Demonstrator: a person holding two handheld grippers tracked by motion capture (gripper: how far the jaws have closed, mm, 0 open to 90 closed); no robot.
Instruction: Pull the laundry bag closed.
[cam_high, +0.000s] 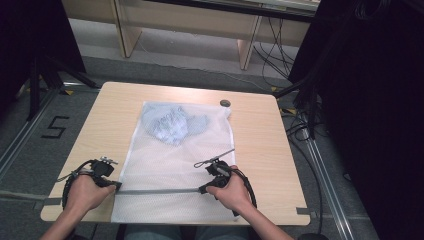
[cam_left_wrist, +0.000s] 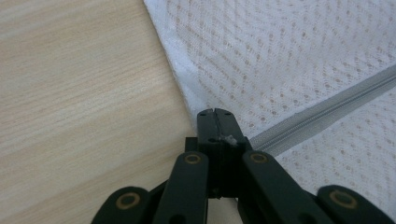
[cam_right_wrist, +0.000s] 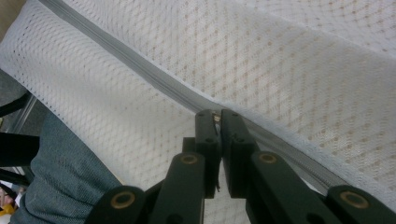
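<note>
White mesh laundry bag (cam_high: 170, 165) flat on the desk (cam_high: 250, 130), near edge hanging just over the front. Grey zipper (cam_high: 160, 191) running across the bag's near part, between the two claws. Left claw (cam_high: 116, 186) at the bag's left edge, jaws pressed together on the zipper's end (cam_left_wrist: 261, 140), with a scrap of white fabric caught at the tips. Right claw (cam_high: 202, 189) further along the same zipper, jaws nearly closed on a small metal piece (cam_right_wrist: 215, 116), likely the slider pull, though too small to tell for sure. Bluish garment (cam_high: 170, 122) bunched inside the bag's far part, well apart from both claws, blurred by the mesh. Small dark round object (cam_high: 225, 103) at the desk's far edge, too small to identify. Thin dark cord (cam_high: 212, 159) lying on the bag just beyond the right claw.
</note>
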